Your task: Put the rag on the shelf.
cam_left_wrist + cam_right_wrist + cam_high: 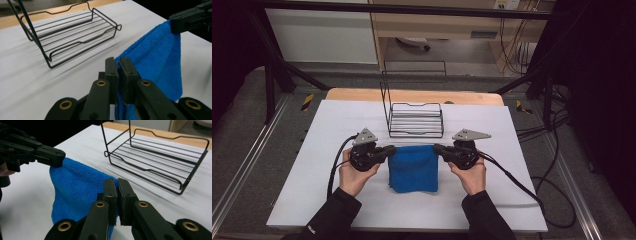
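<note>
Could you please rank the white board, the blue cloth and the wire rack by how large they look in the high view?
1. white board
2. wire rack and blue cloth: too alike in apparent size to rank.

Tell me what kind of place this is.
Probably a lab bench set up for recording handling work: a white-topped table inside a dark metal frame, loose cables across the floor, and hand-held tongs with cameras.

High view looks down and forward over my table [337,200]. Both gripper views ride close behind my jaws, facing inward; each shares the blue cloth [160,57] and wire rack [160,162].
</note>
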